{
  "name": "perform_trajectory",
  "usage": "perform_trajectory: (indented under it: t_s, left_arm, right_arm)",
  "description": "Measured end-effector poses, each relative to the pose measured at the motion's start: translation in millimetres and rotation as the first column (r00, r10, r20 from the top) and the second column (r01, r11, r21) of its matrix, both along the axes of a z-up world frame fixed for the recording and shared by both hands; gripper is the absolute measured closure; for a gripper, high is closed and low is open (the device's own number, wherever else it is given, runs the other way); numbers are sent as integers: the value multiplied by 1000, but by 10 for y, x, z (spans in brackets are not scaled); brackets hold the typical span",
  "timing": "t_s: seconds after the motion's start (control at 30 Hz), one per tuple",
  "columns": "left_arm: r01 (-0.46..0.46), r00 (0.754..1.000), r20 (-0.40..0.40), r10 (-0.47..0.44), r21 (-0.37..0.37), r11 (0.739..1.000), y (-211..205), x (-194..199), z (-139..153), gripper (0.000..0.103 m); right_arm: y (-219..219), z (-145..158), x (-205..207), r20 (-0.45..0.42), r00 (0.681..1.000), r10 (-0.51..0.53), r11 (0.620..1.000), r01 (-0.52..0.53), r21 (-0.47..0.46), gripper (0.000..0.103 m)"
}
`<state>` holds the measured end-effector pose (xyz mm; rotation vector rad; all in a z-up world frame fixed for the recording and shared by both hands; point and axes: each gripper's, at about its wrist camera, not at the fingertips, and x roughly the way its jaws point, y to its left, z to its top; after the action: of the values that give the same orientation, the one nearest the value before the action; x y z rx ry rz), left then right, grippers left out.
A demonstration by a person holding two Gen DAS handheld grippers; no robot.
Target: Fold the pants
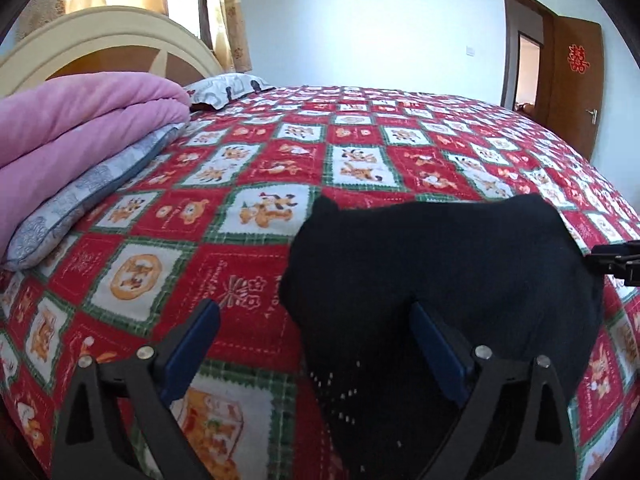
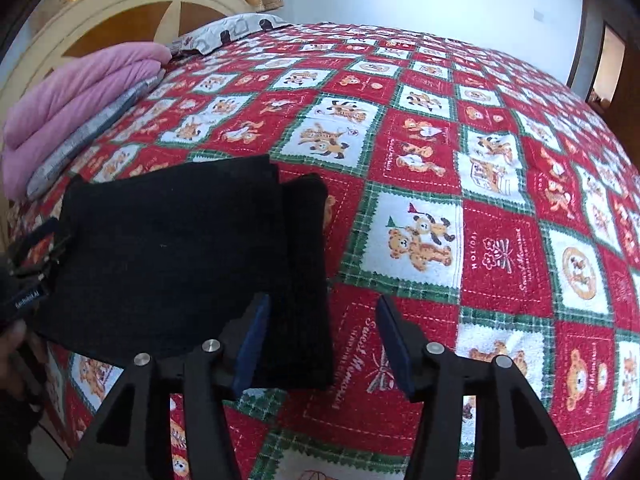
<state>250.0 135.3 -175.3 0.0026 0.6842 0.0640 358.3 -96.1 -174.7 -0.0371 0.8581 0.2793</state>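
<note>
Two grippers, left gripper (image 1: 316, 338) and right gripper (image 2: 322, 340), stood with fingers open, gripping nothing, over folded black knit pants (image 2: 172, 248) on the red patchwork bed (image 2: 500, 240); smoothing edges square would likely finish it.

A home bedroom (quilted bed (image 1: 360, 152), headboard (image 1: 100, 36), pillow (image 1: 228, 88)).

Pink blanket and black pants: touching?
Apart. The left wrist view shows patterned bedspread lying bare between the pink blanket and the black pants.

Both wrist cameras look steeply down along their fingers, close above the bedspread (image 1: 256, 152), sharing the black pants (image 1: 440, 264) ahead.
</note>
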Motion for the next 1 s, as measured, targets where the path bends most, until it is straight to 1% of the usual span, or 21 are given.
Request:
perform_trajectory:
  t_s: [0.07, 0.13, 0.23, 0.3, 0.4, 0.53, 0.7, 0.77, 1.0]
  left_arm:
    - [-9, 1000, 3, 9, 8, 1000, -12, -105, 85, 5]
    - [-17, 999, 29, 17, 11, 1000, -22, -245, 190, 5]
    - [-33, 998, 50, 33, -5, 999, -31, -440, 326, 5]
    - [-42, 997, 69, 44, -29, 999, -44, -579, 415, 5]
    - [-46, 994, 101, 52, -62, 997, -112, -827, 553, 4]
    - [-32, 989, 140, 43, -82, 996, -219, -1090, 689, 3]
    - [-7, 983, 185, 21, -78, 997, -330, -1424, 837, 2]
    - [0, 979, 203, 16, -79, 997, -345, -1550, 886, 1]
    - [1, 969, 246, 23, -97, 995, -370, -1750, 1028, 1]
  right_arm:
    - [-53, 23, -36, 9, 1000, -13, 1000, 13, 25, 47]
    - [-135, 113, -140, 39, 997, -61, 997, 59, 41, 46]
    - [-237, 241, -381, 71, 993, -90, 992, 83, 94, 46]
    - [-254, 310, -536, 91, 991, -95, 991, 85, 107, 46]
    - [-214, 417, -830, 134, 987, -86, 993, 73, 97, 46]
    - [-107, 539, -1249, 196, 979, -54, 997, 42, 62, 43]
    - [-42, 720, -1794, 277, 960, -35, 997, 15, 75, 42]
    - [-28, 787, -1951, 302, 953, -28, 997, 4, 81, 42]
    - [-14, 968, -2391, 381, 924, -26, 996, -11, 94, 40]
